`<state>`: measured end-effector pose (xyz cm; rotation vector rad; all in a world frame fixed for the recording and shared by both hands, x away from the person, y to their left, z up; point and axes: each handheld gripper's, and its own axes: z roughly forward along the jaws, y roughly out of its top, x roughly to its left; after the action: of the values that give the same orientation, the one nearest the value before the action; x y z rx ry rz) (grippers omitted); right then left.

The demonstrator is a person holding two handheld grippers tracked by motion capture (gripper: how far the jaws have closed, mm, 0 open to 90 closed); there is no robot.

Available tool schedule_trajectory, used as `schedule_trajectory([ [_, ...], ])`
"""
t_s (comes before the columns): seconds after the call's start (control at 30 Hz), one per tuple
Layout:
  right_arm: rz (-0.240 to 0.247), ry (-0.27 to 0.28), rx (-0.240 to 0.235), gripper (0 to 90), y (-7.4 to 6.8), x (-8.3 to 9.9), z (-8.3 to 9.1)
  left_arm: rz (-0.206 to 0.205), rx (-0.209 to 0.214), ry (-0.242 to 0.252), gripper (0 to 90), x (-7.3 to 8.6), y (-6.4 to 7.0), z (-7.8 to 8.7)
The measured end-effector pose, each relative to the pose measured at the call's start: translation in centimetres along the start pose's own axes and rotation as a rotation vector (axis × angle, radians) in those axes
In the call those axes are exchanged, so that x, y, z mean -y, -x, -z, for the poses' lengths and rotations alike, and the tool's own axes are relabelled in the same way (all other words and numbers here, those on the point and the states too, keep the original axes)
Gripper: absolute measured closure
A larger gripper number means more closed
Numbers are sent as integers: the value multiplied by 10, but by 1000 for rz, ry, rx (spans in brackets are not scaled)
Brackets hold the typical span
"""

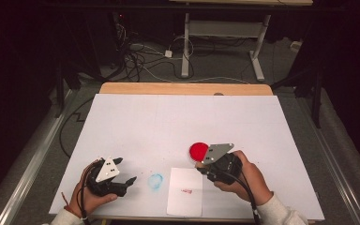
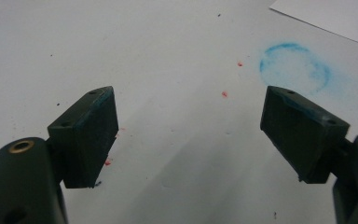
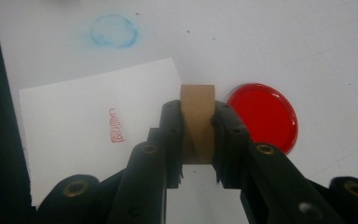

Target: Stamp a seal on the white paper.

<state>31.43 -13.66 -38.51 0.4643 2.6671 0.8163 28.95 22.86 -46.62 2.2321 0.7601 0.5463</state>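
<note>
My right gripper [image 3: 197, 111] is shut on a small brown wooden stamp [image 3: 197, 122], held upright between the jaws. It hovers between a white paper card [image 3: 74, 107] and a round red ink pad [image 3: 262, 116]. The card bears a red stamped mark [image 3: 116, 125]. In the high view the right gripper [image 1: 200, 167] sits just below the red ink pad [image 1: 198, 150], to the right of the card [image 1: 185, 201]. My left gripper [image 1: 127, 170] stands open near the front left, jaws wide apart over bare table. The left gripper [image 2: 191, 126] has nothing between its jaws.
A smudged blue ring stain [image 1: 155, 181] marks the white table cover [image 1: 178, 117] between the grippers; the blue ring [image 2: 294, 67] lies ahead of the left jaws, with tiny red specks [image 2: 224, 94] nearby. Past the wooden far edge [image 1: 183, 88], cables and desk legs [image 1: 185, 47] stand on the floor.
</note>
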Motion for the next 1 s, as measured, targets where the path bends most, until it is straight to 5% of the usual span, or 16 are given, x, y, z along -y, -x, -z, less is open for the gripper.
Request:
schedule_trajectory([
  [0.63,-45,-39,24,759,28,-2,-10,-1,6,0,184,-1,1,-1],
  [1.0,-45,-128,19,759,45,-11,-33,3,5,-4,184,0,1,-1],
])
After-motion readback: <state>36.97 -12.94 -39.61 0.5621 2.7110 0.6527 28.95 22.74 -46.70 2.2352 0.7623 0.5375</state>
